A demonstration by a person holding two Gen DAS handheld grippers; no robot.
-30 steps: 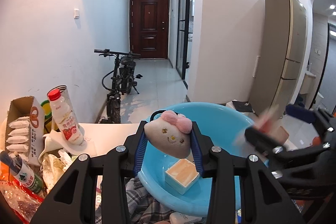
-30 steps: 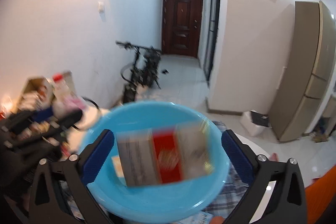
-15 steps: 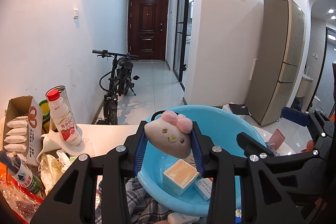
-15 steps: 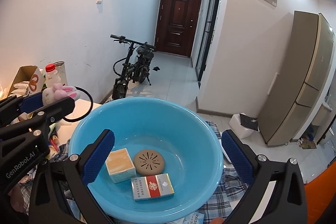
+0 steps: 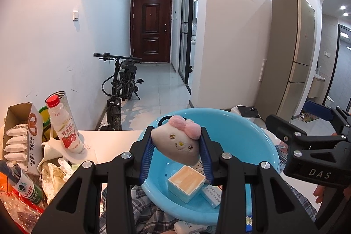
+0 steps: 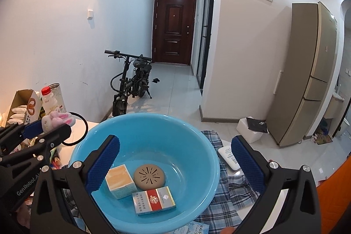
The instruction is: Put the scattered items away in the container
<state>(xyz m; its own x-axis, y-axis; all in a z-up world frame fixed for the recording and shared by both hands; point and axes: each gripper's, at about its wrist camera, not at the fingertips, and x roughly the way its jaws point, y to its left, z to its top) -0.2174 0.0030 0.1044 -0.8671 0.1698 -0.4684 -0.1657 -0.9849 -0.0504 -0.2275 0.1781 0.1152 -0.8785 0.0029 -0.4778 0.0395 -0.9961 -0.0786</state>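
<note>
A blue plastic basin [image 6: 197, 159] stands on a plaid cloth; it also shows in the left wrist view [image 5: 258, 146]. Inside lie a small cube box [image 6: 119, 181], a round tan disc [image 6: 149, 175] and a red-and-white pack [image 6: 153, 200]. My left gripper [image 5: 177, 146] is shut on a grey plush toy with a pink bow [image 5: 177, 143], held over the basin's near-left rim. The toy also shows in the right wrist view [image 6: 58, 121]. My right gripper [image 6: 175, 157] is open and empty above the basin.
On the left stand a drink bottle with a red cap [image 5: 64, 126], a snack carton [image 5: 20, 137], a green-label bottle [image 5: 24, 183] and crumpled wrappers. A plaid cloth [image 6: 228, 196] lies under the basin. A white box [image 6: 230, 157] lies to the right of the basin.
The red-and-white pack dropped from my right gripper into the basin. My right gripper stayed open and drew back slightly. My left gripper holds the plush toy in nearly the same place.
</note>
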